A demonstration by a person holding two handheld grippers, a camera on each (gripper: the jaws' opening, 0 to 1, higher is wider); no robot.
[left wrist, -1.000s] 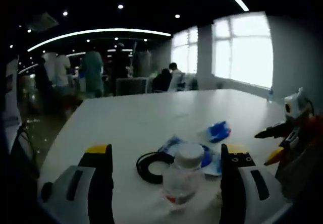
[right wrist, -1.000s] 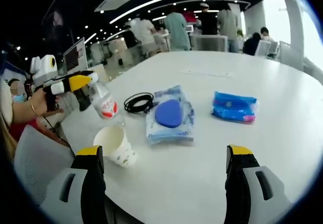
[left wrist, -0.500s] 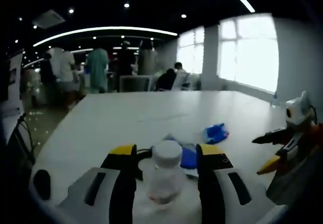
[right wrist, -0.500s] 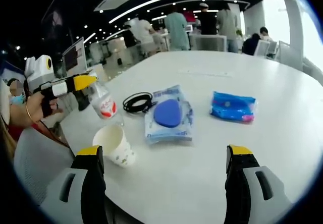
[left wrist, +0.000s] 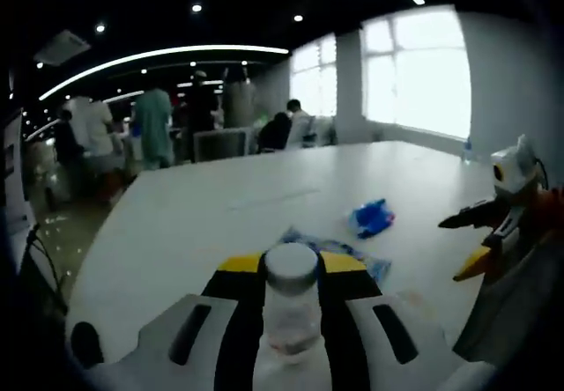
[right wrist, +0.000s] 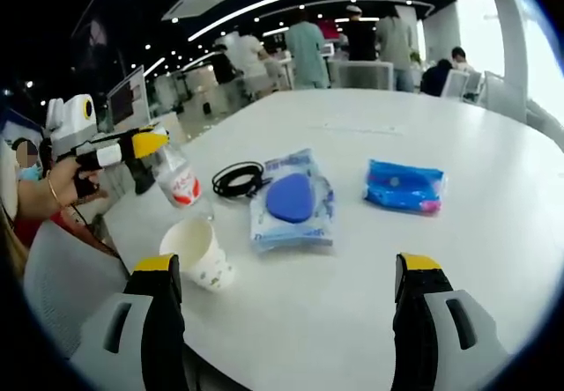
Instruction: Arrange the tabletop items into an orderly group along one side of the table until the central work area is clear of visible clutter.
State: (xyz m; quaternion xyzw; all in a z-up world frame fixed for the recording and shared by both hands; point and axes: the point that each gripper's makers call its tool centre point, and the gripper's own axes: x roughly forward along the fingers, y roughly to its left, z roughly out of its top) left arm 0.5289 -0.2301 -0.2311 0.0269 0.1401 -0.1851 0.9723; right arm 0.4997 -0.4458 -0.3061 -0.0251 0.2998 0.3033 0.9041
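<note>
Bottle (left wrist: 291, 307), tilted, sits clamped between the left gripper (left wrist: 292, 272) jaws at the table (right wrist: 370, 303) edge, cup (right wrist: 201, 254) at its 5 o'clock in the right view; right gripper (right wrist: 286, 272) wide, empty.

Your right gripper (right wrist: 293, 272) hangs over the white counter (right wrist: 493, 232) with its yellow-tipped fingers (right wrist: 159, 276) spread wide, nothing between them. Take the clear packet with the blue pad (right wrist: 292, 202) as your landmark: it lies flat ahead of the fingers. Just left of it sits the coiled black cable (right wrist: 236, 179). Nearer you and left of the packet stands the paper cup (right wrist: 202, 252), upright. Right of the packet, apart from it, lies the blue pouch (right wrist: 404, 185). Beyond the cup, your left gripper (right wrist: 145, 144) clamps the clear bottle (right wrist: 180, 180), tilted. People stand in the background.
</note>
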